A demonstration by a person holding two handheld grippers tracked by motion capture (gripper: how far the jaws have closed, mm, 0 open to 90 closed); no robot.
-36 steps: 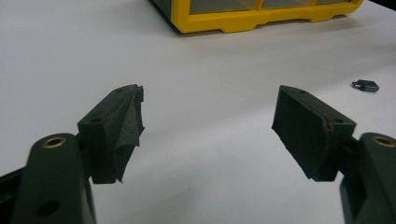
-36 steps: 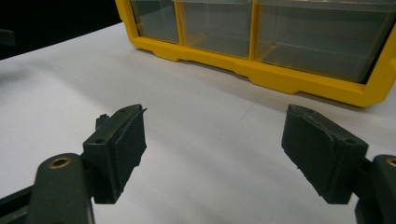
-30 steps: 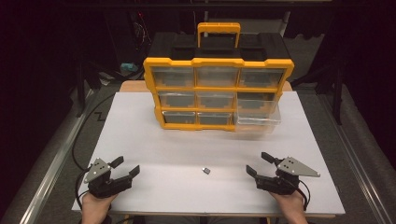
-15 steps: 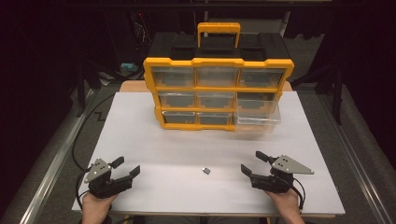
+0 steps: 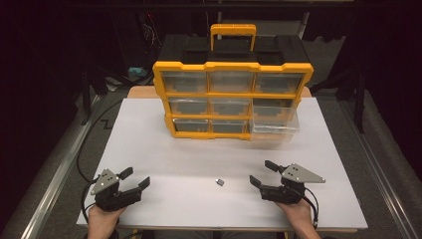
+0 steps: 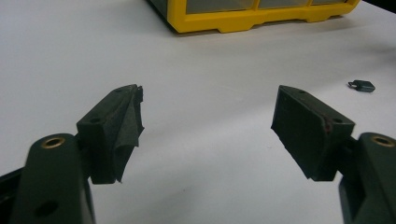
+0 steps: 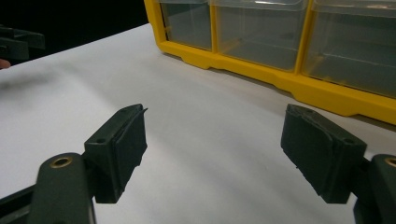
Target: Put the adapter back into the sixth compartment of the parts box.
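Looking down from the high view first: my right gripper (image 5: 262, 174) sits near the table's front edge, jaws spread, empty, aimed left toward the small dark part (image 5: 219, 182) lying alone on the white tabletop (image 5: 149, 144). My left gripper (image 5: 133, 178) is also spread and empty, well apart from the part on the other side. Risk: the part is tiny and flat, so a shallow approach likely pushes it across the smooth surface instead of pinching it. Front edge is close behind both hands, so little room to back off. Plenty of bare table between the part and the yellow organizer (image 5: 234, 99); its lower right drawer (image 5: 275, 127) stands pulled out, overhanging that side, and a high sweep right could clip it.

Left gripper view: jaws wide, nothing between the pads (image 6: 126, 135). The part (image 6: 362, 86) lies off to the right, outside the jaw line. Organizer base (image 6: 252, 18) well ahead, open table in between.

Right gripper view: jaws wide, nothing held. Organizer drawers (image 7: 261, 32) ahead and near on the right; driving straight forward risks hitting the yellow frame. Left gripper (image 7: 18, 44) far off at top left, no collision risk yet.
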